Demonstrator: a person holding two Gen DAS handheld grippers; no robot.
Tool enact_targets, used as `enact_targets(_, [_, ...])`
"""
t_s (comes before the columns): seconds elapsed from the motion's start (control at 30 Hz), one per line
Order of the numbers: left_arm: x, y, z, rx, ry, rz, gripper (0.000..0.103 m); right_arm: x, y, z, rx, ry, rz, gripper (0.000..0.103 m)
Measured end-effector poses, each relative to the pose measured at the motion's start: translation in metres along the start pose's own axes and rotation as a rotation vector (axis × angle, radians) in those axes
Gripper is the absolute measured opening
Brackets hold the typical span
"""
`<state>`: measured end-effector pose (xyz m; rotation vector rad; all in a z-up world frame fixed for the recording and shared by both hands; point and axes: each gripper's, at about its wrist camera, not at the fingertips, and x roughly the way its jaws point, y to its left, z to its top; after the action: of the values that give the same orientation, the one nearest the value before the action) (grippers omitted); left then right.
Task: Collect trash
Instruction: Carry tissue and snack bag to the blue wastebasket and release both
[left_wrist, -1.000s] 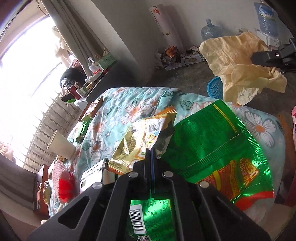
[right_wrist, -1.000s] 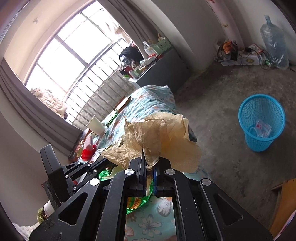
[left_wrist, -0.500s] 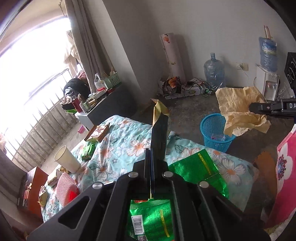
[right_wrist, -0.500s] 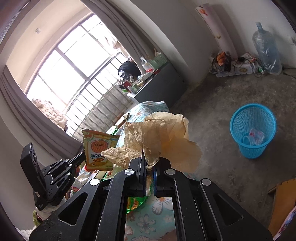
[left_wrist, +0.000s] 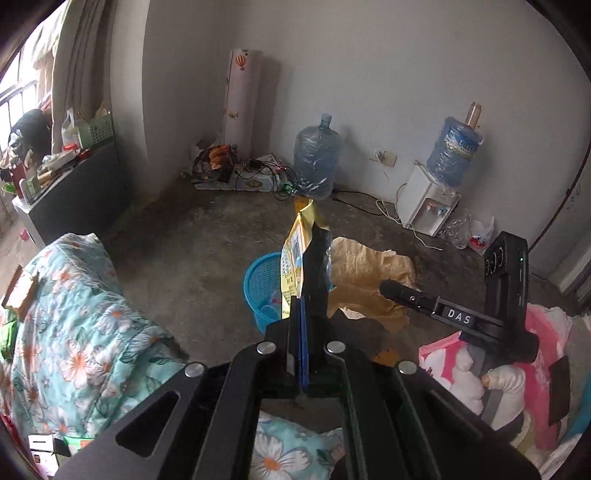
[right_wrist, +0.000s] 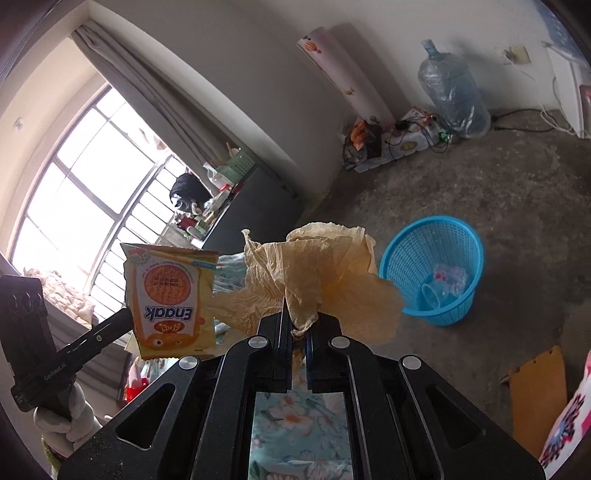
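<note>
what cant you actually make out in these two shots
- Left wrist view: the snack packet shows edge-on in the left claw, so its print is unreadable, and it covers part of the blue basket.
- Right wrist view: the crumpled yellow paper hides the right claw tips.
- Right wrist view: the basket's clear plastic contents are too small to identify.
- Both views: the floral bedspread is cut off by the frame edge and claw body.

Daylight enters through the window (right_wrist: 74, 206), which is blown out to white in the right wrist view. The wall (left_wrist: 369, 74) and floor (left_wrist: 207, 236) look dim and greyish, with soft shadows. Both fisheye views bend straight lines and darken toward the corners. The blue basket (right_wrist: 436, 266) seems slightly smeared, perhaps motion blur.
</note>
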<state>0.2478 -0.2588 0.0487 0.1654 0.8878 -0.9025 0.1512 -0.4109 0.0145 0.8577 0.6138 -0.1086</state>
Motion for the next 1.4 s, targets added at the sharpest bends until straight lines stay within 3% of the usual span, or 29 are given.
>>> enact_targets(0.13, [0.083,-0.006,0.022,-0.037,0.126,-0.038,0.0,0.04,-0.041,0.01,0.092,0.056,-0.037,0.004])
enact_targets(0.27, [0.161,-0.009,0.038,-0.021,0.229,0.007,0.0,0.079,-0.084,0.022,0.188,0.117,-0.056,0.004])
enact_targets(0.47, [0.257,-0.004,0.05,-0.011,0.306,0.049,0.0,0.13,-0.136,0.035,0.287,0.191,-0.1,0.004])
enact_targets(0.63, [0.313,-0.004,0.056,0.056,0.337,0.091,0.001,0.165,-0.164,0.046,0.33,0.231,-0.13,0.005])
enact_targets(0.7, [0.329,-0.007,0.058,0.081,0.339,0.106,0.017,0.176,-0.175,0.05,0.342,0.241,-0.135,0.005])
enact_targets(0.73, [0.336,-0.007,0.059,0.087,0.339,0.124,0.04,0.183,-0.181,0.051,0.354,0.243,-0.137,0.006])
enact_targets(0.77, [0.34,-0.008,0.06,0.088,0.323,0.139,0.052,0.189,-0.187,0.052,0.367,0.248,-0.143,0.006])
enact_targets(0.83, [0.342,-0.006,0.063,0.079,0.293,0.156,0.057,0.202,-0.196,0.051,0.382,0.264,-0.165,0.006])
enact_targets(1.03, [0.325,-0.002,0.072,0.027,0.235,0.103,0.058,0.236,-0.215,0.047,0.389,0.298,-0.229,0.008])
enact_targets(1.27, [0.266,-0.003,0.09,0.036,0.158,0.06,0.058,0.247,-0.224,0.045,0.378,0.305,-0.299,0.038])
enact_targets(1.4, [0.222,-0.006,0.097,0.058,0.111,0.039,0.058,0.23,-0.219,0.05,0.356,0.248,-0.304,0.042])
